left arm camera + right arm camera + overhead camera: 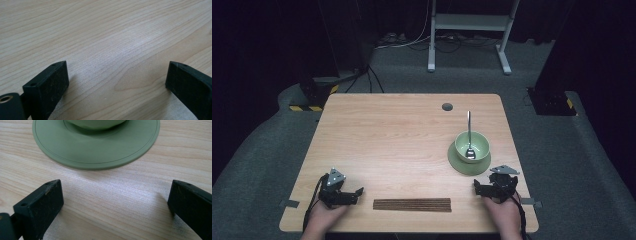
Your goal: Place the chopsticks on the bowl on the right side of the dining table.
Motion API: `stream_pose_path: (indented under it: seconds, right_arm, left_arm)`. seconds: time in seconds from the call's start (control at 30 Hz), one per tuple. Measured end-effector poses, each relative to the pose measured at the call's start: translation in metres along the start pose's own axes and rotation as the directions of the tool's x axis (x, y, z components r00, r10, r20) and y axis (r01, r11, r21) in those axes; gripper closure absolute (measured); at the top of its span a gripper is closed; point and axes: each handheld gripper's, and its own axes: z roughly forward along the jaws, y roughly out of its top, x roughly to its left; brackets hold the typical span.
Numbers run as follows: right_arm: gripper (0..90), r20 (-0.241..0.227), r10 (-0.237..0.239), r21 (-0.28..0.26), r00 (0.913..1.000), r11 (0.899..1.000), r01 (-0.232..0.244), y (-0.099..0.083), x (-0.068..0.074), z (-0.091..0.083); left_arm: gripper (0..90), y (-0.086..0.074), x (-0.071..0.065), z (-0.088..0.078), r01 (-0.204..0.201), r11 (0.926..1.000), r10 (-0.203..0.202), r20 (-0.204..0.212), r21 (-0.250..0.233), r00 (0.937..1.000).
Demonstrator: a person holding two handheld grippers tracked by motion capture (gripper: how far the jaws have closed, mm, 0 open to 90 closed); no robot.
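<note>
green bowl (472,143), green plate (95,150), brown mat (412,204)

Green bowl (472,146) upright on green plate (457,162), near desk's right edge. Metal spoon (469,135) in bowl, handle leaning over far rim. Dark brown chopsticks bundle (412,205) flat along near edge, centre.

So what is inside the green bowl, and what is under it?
Inside the green bowl lies a metal spoon, its handle leaning over the far rim. Under the bowl is a green plate. The plate's centre and the bowl's bottom below the spoon are covered.
</note>
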Motion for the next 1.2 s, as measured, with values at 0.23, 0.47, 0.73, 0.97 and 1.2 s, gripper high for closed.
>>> stream_pose_path:
  seconds: [0.23, 0.47, 0.73, 0.97, 1.2]
  right_arm:
    - [0.0, -0.01, 0.004, -0.004, 0.9999, 1.0, -0.004, 0.0, -0.001, -0.001]
    - [0.8, -0.002, -0.004, -0.007, 1.0, 1.0, 0.004, -0.002, 0.0, -0.003]
    - [1.1, -0.046, -0.036, -0.047, 0.9983, 0.998, 0.033, 0.0, 0.005, -0.017]
    - [1.3, -0.099, -0.086, -0.076, 0.9914, 0.994, 0.078, 0.006, 0.019, -0.02]
    - [1.3, -0.174, -0.131, -0.092, 0.9759, 0.989, 0.117, 0.015, 0.039, -0.018]
  left_arm:
    - [5.8, -0.001, 0.001, -0.001, 0.016, 0.9998, -0.016, -0.009, -0.01, 0.9998]
    - [10.6, -0.001, 0.002, -0.001, 0.017, 0.9997, -0.017, -0.011, -0.017, 0.9998]
    - [7.8, 0.001, 0.002, 0.001, 0.008, 0.9999, -0.008, -0.002, -0.01, 1.0]
    - [1.4, 0.002, 0.001, 0.003, 0.009, 0.9999, -0.009, -0.004, 0.007, 1.0]
    - [0.2, 0.002, 0.0, 0.003, 0.011, 0.9999, -0.011, -0.007, 0.01, 0.9999]
